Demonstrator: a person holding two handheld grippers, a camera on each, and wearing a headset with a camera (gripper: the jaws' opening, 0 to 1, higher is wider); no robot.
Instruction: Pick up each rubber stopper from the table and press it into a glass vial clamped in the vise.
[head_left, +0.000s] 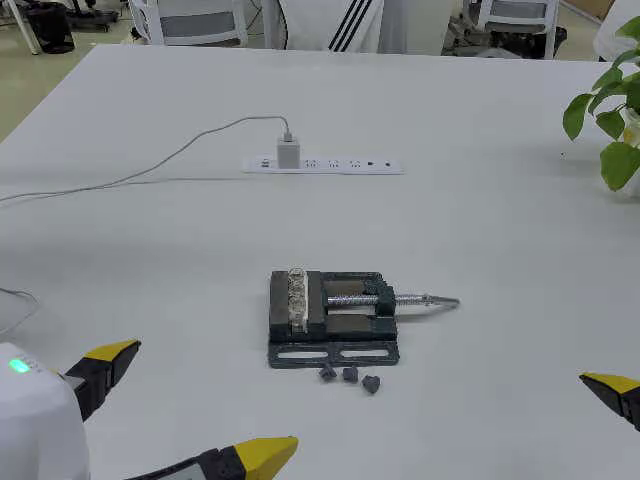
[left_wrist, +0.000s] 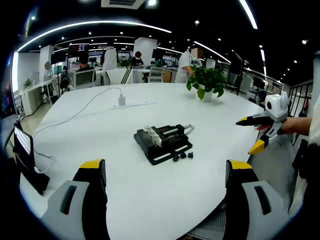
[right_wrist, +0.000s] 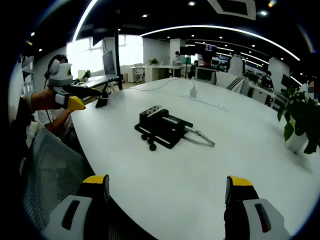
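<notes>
A dark vise (head_left: 330, 318) sits mid-table with clear glass vials (head_left: 297, 298) clamped in a row in its jaws; its screw handle points right. Three small dark rubber stoppers (head_left: 350, 375) lie on the table just in front of the vise base. My left gripper (head_left: 195, 405) is at the bottom left, open, well short of the stoppers. One yellow fingertip (head_left: 612, 384) of the right gripper shows at the right edge. In the left gripper view my left gripper (left_wrist: 165, 167) frames the vise (left_wrist: 162, 140). In the right gripper view my right gripper (right_wrist: 168, 181) is open and empty, far from the vise (right_wrist: 160, 125).
A white power strip (head_left: 322, 163) with a charger (head_left: 288, 153) and a grey cable lies behind the vise. A potted plant (head_left: 610, 120) stands at the right edge. Chairs line the far side. A dark stand (left_wrist: 27, 160) sits at the table's left.
</notes>
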